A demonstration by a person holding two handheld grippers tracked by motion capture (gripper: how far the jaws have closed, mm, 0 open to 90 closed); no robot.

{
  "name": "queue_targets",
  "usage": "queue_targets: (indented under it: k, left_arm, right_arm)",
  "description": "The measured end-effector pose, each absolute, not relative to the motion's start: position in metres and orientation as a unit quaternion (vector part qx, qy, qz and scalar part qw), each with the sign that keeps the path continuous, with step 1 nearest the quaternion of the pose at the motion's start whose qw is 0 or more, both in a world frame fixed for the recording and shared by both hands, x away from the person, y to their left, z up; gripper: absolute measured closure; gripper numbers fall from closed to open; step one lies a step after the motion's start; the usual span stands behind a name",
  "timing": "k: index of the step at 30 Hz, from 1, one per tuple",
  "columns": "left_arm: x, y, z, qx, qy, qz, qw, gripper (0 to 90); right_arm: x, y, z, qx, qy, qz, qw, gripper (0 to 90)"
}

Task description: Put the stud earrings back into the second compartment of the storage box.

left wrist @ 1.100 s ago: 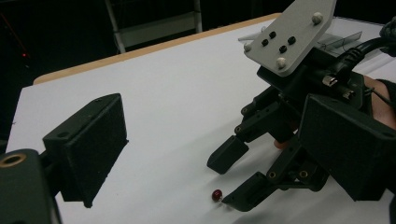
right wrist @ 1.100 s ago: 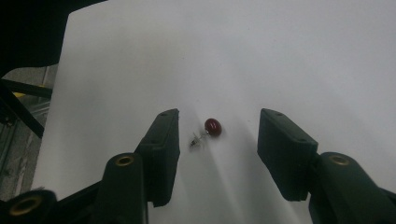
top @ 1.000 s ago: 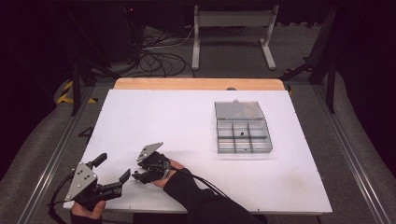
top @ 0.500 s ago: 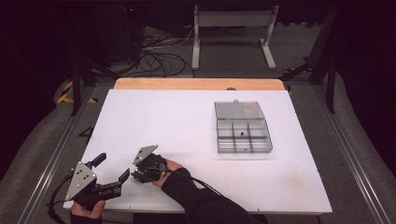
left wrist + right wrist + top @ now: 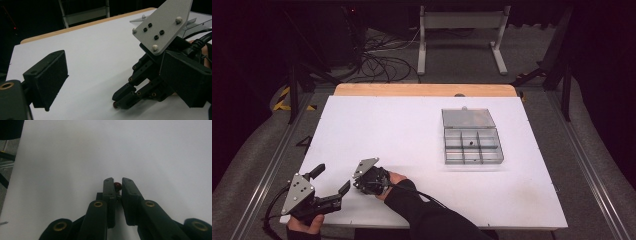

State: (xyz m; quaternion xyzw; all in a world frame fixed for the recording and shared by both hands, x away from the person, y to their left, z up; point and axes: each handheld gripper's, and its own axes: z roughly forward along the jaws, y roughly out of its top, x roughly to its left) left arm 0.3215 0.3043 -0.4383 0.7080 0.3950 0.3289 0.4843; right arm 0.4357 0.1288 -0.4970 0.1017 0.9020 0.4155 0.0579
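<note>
My right gripper (image 5: pixel 117 183) is down at the white table (image 5: pixel 412 130) near its front left, shut on a small dark red bead (image 5: pixel 117 185) held between its tips. From the left gripper view the same bead (image 5: pixel 115 104) peeks out at the tips of the right gripper (image 5: pixel 120 101), just above the table. My left gripper (image 5: pixel 331 180) sits at the front left corner, open, with nothing between its jaws. It points toward the right gripper (image 5: pixel 357 187), a short way from it.
A grey compartment box (image 5: pixel 472 147) with its lid (image 5: pixel 468 118) laid open behind it stands at the right middle of the table. A small dark item (image 5: pixel 470 143) lies in one middle compartment. A wooden strip (image 5: pixel 422 90) runs along the far edge.
The right gripper has shifted slightly toward the front left of the table. The left gripper has stayed put.
</note>
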Motion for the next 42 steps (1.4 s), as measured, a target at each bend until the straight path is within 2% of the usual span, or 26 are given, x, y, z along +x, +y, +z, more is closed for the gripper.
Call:
queue_targets:
  k: [13,42]
  left_arm:
    - [0.321,0.302,-0.438,0.710,0.394,0.328,0.483,8.3]
    - [0.322,0.301,-0.439,0.712,0.393,0.327,0.481,8.3]
  right_arm:
    - [0.441,0.107,-0.470,0.111,0.894,0.430,0.057,82.4]
    - [0.466,0.013,-0.416,0.165,0.867,0.453,0.121,82.1]
